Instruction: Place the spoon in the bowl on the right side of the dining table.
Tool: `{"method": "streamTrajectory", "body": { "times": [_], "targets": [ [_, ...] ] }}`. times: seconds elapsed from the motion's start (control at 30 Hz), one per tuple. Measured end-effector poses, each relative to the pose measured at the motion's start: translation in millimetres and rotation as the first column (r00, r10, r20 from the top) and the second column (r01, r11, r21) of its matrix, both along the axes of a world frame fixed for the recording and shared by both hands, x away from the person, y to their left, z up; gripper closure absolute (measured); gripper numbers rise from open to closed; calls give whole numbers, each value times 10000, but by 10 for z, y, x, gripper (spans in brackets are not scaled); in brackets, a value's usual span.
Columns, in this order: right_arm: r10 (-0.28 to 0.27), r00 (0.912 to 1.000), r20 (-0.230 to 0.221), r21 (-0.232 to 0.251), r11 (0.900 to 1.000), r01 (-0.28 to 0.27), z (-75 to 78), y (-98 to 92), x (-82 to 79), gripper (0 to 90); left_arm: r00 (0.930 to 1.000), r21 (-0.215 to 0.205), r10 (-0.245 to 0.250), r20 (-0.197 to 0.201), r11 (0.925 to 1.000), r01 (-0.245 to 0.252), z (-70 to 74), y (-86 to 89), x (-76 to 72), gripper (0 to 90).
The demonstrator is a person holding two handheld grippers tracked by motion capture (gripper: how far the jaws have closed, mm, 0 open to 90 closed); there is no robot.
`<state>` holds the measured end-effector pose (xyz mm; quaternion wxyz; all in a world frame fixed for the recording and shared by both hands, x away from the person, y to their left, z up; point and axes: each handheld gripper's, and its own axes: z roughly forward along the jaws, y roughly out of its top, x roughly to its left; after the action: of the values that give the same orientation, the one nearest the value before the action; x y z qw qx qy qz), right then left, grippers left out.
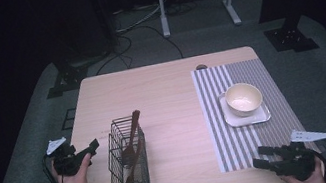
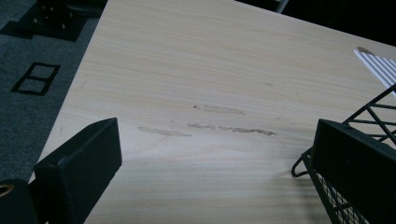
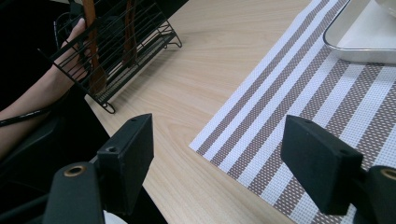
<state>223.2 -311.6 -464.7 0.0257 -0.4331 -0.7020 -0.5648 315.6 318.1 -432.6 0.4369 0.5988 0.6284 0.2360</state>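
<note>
The wire basket (image 1: pixel 129 159) stands upright on the table (image 1: pixel 162 96) near its front left corner, with two wooden utensils (image 1: pixel 132 142) leaning inside it, handles up. The left claw (image 1: pixel 90 148) hangs just beside the basket's left wall, apart from it, its jaws spread with nothing between them; in the left gripper view the wire corner (image 2: pixel 373 121) sits behind the right-hand jaw, so the claw looks past the basket rather than at it. Off to the right lies a striped mat (image 1: pixel 245 107) carrying a small square tray (image 1: pixel 261 115) with a cream bowl (image 1: pixel 243 98) on it. The right claw (image 1: pixel 262 155) rests at the mat's near edge, well apart from the basket, jaws wide and empty over the stripes (image 3: pixel 289 121).

This looks like the opening reach: nothing is gripped yet. I judge the next move calls for turning the left claw toward the basket, or a utensil handle, and lining the jaws around it before closing.
</note>
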Motion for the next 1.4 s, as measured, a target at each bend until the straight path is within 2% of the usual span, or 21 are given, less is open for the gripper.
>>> {"method": "streamTrajectory", "body": {
  "times": [0.33,0.47,0.6,0.97,1.1,1.4],
  "targets": [
    [461,9989,-100,241,9987,-458,90,44,66,244,10000,76,20,-6,10000,-19,-1,2,-6,12],
    [633,9979,-131,185,9978,-630,137,74,101,245,10000,37,24,-14,10000,-24,-4,7,-9,12],
    [867,9962,-108,-101,9962,-868,207,131,148,245,10000,54,12,-2,10000,-12,-2,6,-11,12],
    [1414,9899,-59,-150,9898,-1415,404,291,304,245,10000,22,95,13,10000,-95,1,25,-26,12],
    [1658,9860,-183,-184,9859,-1661,467,368,371,245,10000,56,63,18,10000,-63,4,13,-24,12],
    [2017,9776,-595,142,9795,-2012,586,469,484,244,10000,70,47,7,10000,-47,0,9,-25,12]
  ]
}}
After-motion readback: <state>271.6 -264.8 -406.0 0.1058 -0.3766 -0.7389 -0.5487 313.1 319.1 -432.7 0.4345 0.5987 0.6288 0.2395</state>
